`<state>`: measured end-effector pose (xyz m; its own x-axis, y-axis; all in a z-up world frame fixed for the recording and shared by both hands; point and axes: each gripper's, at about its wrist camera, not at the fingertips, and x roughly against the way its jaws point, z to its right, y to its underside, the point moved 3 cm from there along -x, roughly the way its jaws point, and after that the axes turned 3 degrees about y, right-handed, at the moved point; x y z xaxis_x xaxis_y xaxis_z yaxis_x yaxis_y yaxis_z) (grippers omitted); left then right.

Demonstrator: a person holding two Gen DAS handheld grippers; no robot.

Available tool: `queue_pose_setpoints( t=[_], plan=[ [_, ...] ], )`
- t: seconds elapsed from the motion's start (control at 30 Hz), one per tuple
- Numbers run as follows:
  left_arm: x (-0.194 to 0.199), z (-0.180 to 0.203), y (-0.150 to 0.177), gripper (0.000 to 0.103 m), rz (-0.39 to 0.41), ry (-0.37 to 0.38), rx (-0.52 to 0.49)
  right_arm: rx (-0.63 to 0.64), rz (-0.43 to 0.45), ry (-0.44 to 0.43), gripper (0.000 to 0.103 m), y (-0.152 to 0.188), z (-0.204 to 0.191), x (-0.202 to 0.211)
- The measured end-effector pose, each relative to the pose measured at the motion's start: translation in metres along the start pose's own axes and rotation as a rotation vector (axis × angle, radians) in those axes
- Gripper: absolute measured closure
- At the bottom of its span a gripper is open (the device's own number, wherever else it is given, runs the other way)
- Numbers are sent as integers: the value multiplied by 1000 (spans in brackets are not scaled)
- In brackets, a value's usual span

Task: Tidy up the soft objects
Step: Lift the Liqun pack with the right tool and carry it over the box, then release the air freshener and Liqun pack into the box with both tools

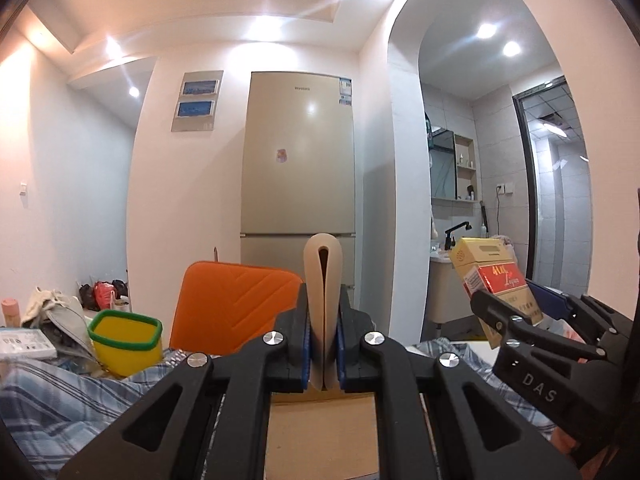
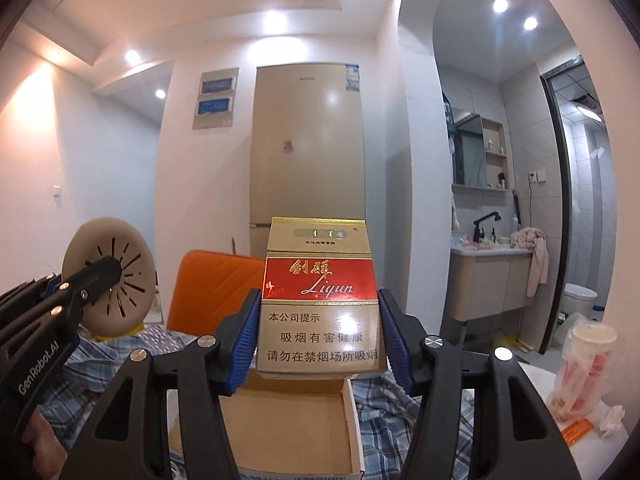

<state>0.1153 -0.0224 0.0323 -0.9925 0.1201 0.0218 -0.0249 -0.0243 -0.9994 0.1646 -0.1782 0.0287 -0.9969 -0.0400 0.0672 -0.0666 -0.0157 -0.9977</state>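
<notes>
My left gripper (image 1: pixel 323 344) is shut on a beige soft round pad (image 1: pixel 322 280), folded edge-on between the blue pads; in the right wrist view the same pad (image 2: pixel 120 280) shows its slotted round face at the left. My right gripper (image 2: pixel 318 344) is shut on a gold and red Liqun cigarette pack (image 2: pixel 318 300), held upright; it also shows in the left wrist view (image 1: pixel 496 280) at the right. Both are held above an open cardboard box (image 2: pixel 296 420) that lies on a blue plaid cloth (image 2: pixel 424 412).
An orange cushion (image 1: pixel 236 304) stands behind the box. A yellow bin with a green rim (image 1: pixel 124 340) sits to the left among clutter. A plastic bag with a cup (image 2: pixel 588 364) is at the right. A fridge (image 1: pixel 298 160) and a bathroom doorway lie beyond.
</notes>
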Motion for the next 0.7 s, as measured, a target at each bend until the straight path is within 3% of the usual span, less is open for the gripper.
queue_pose_setpoints(
  t=[0.3, 0.7],
  plan=[
    [-28, -3, 35, 95, -122, -16, -21, 18, -126, -3, 44, 37, -2, -29],
    [-44, -12, 47, 95, -225, -15, 20, 63, -337, -19, 44, 70, -12, -69]
  ],
)
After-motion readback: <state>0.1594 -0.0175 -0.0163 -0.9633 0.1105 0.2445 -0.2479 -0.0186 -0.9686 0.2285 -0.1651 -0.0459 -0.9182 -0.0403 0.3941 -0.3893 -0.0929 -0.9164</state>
